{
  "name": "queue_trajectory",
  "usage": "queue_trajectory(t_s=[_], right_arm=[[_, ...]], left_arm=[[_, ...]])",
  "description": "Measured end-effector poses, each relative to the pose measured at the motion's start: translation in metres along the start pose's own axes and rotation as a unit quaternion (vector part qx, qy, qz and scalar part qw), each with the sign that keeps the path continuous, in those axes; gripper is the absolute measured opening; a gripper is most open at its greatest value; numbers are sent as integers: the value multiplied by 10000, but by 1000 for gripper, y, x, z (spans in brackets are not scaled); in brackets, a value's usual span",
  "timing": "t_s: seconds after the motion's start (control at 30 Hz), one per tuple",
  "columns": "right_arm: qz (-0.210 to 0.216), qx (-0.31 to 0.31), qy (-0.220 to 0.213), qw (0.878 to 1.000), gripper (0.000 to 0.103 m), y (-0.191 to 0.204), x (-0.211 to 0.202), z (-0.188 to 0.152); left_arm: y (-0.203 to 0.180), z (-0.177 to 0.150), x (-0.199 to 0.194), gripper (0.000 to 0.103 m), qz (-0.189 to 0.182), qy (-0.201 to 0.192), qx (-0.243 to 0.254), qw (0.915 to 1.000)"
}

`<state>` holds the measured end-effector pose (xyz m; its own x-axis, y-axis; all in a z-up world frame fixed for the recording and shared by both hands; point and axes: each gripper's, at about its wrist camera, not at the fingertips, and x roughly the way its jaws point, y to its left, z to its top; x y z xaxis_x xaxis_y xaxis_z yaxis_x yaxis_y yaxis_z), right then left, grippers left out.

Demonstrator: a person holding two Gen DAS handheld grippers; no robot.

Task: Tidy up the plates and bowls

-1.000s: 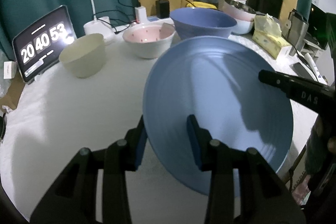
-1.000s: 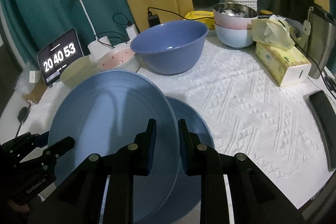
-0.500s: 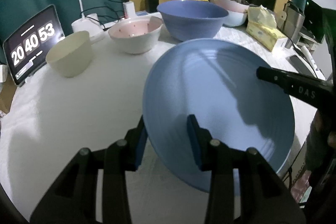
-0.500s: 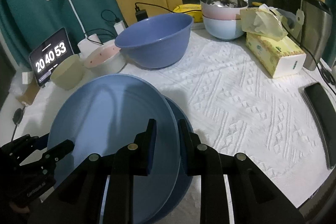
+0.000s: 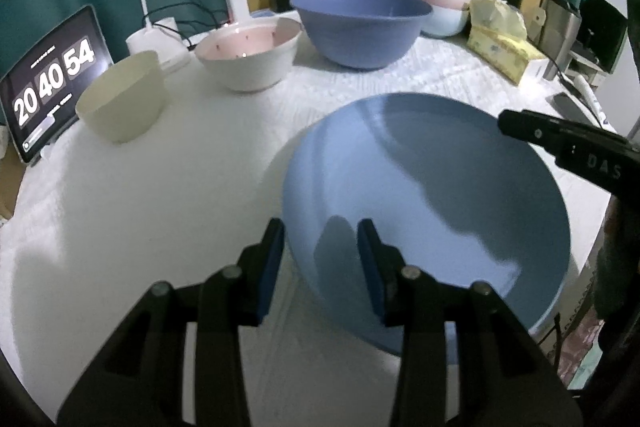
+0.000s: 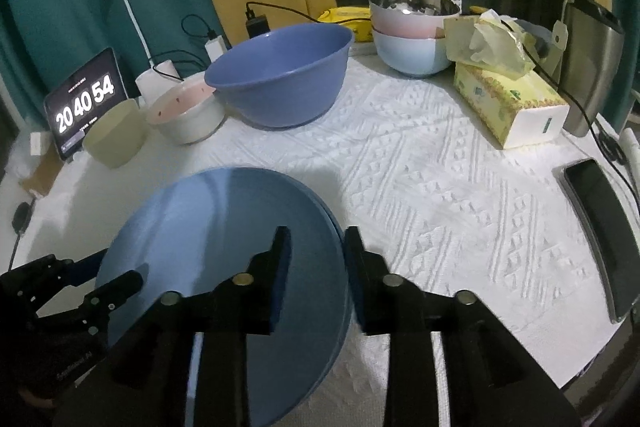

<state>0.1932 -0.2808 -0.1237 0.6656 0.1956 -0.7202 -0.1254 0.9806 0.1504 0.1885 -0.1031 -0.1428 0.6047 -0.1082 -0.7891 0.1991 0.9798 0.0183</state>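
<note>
White textured surface (image 6: 420,187), teal and yellow curtains behind. Top plate (image 6: 208,267) lies on a second plate (image 6: 338,227), near edge: plates look stacked. Right gripper (image 6: 316,251) fingers are opening, straddling the rim with no clear pad contact. Left gripper (image 5: 320,247) part open, rim between its fingers, grip not evident. Left to do, likely: blue bowl (image 6: 280,75), pink bowl (image 6: 188,115), cream cup (image 6: 116,135) stand unstacked at back.
</note>
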Motion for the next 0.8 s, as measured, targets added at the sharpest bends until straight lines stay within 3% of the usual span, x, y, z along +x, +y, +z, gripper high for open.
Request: queue_trajectory(t_s=[0.1, 0.53, 0.67, 0.8], right_arm=[[-66, -141, -113, 9998, 40, 4, -4, 2], [-102, 3, 63, 9999, 42, -8, 0, -7], [-57, 95, 140, 9998, 49, -14, 4, -13], [9, 148, 238, 9996, 50, -17, 8, -17]], left_arm=[[2, 0, -2, 42, -4, -46, -50, 10000], [21, -5, 0, 48, -201, 53, -707, 9973], [24, -10, 5, 63, -308, 183, -969, 9947], [23, -12, 12, 64, -342, 305, -1044, 9935]])
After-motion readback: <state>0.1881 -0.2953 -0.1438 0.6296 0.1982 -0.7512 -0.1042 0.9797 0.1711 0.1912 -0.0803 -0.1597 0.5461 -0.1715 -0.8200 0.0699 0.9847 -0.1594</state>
